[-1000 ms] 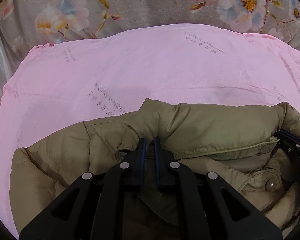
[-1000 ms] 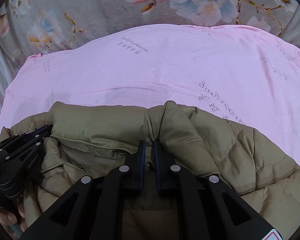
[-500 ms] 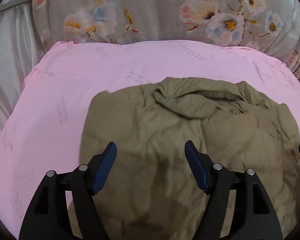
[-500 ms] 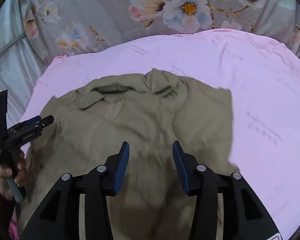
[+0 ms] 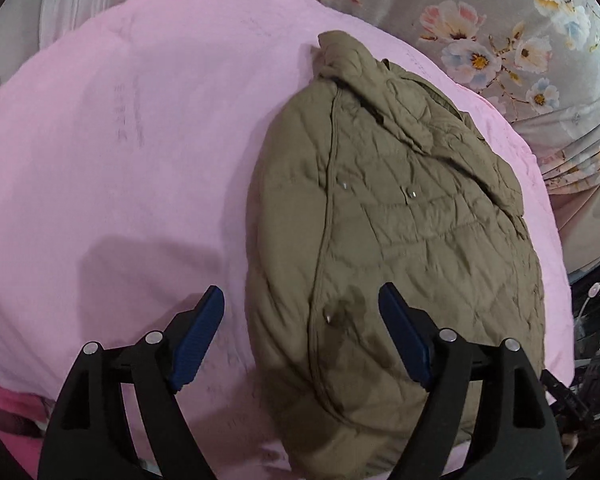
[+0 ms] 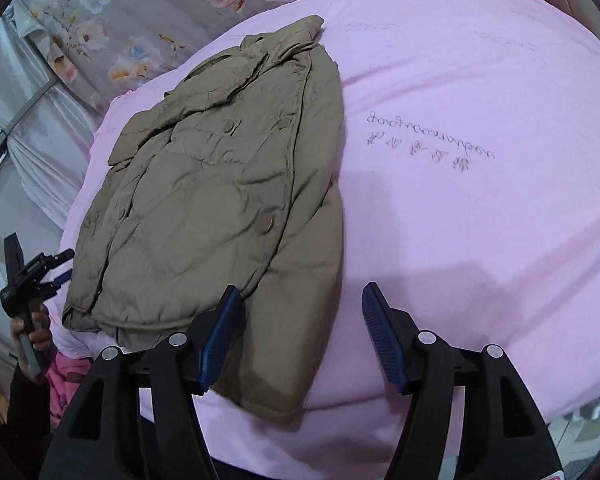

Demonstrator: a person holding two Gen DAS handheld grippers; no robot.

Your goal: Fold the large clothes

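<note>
Across the whole scene spreads a pink sheet (image 5: 100,160) covering a bed, faint grey script printed on it here and there; the clearest line of writing (image 6: 428,140) lies to the right of the garment in the right wrist view. Behind the pink sheet hangs a grey floral fabric (image 5: 500,40) with pale pink and blue blossoms.

On the sheet lies the olive quilted jacket (image 5: 400,220), spread flat with its collar (image 6: 284,40) toward the floral fabric and its hem toward the cameras. A dark stain (image 5: 348,320) marks the padding near the hem, beside a metal snap (image 5: 329,319). Round buttons (image 6: 266,224) show on the front panel in the right wrist view.

The left gripper (image 5: 300,336) hangs above the jacket's hem, released, its jaws still spreading; the blue pads (image 5: 202,332) stand clear of the cloth, one over the pink sheet, the other over the jacket. The right gripper (image 6: 300,332) is likewise released and widening, poised over the jacket's lower corner without pinching it. At the left edge of the right wrist view, a hand (image 6: 36,332) grips the black handle of the left gripper beside the bed's edge.
</note>
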